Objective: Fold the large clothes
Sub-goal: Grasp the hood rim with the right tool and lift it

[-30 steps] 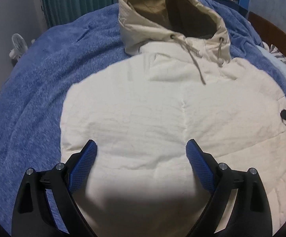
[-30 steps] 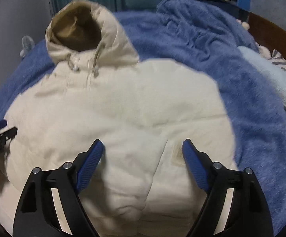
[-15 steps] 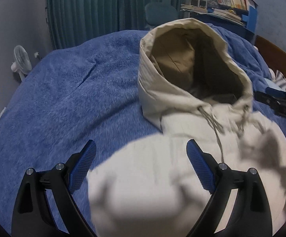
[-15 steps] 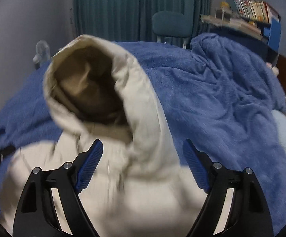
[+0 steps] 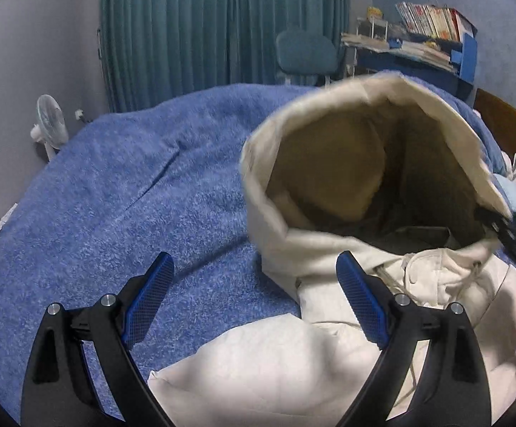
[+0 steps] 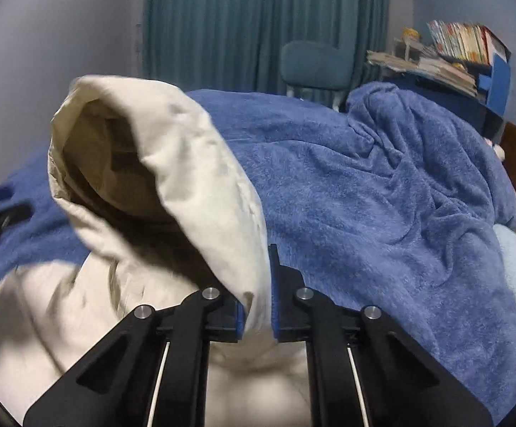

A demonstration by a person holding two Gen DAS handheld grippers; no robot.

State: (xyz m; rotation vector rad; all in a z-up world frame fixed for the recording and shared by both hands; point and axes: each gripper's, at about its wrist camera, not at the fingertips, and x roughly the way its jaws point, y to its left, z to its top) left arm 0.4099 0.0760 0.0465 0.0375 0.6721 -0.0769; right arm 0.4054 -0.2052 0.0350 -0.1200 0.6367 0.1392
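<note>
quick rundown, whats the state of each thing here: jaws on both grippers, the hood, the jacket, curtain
right gripper: jaws just closed, shut on the hood's edge
left gripper: jaws open, nothing between them
hood: standing open, tan lining showing
jacket: cream, lying on the blue blanket
curtain: drawn shut
fan: upright on the floor; running or not, cannot tell

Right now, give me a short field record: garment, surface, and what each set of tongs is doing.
garment: cream padded hooded jacket, tan-lined hood raised
surface: fuzzy blue blanket on the bed
right tongs: just closed, clamped on the hood's edge
left tongs: open, holding nothing, over the jacket's shoulder by the hood's other side
</note>
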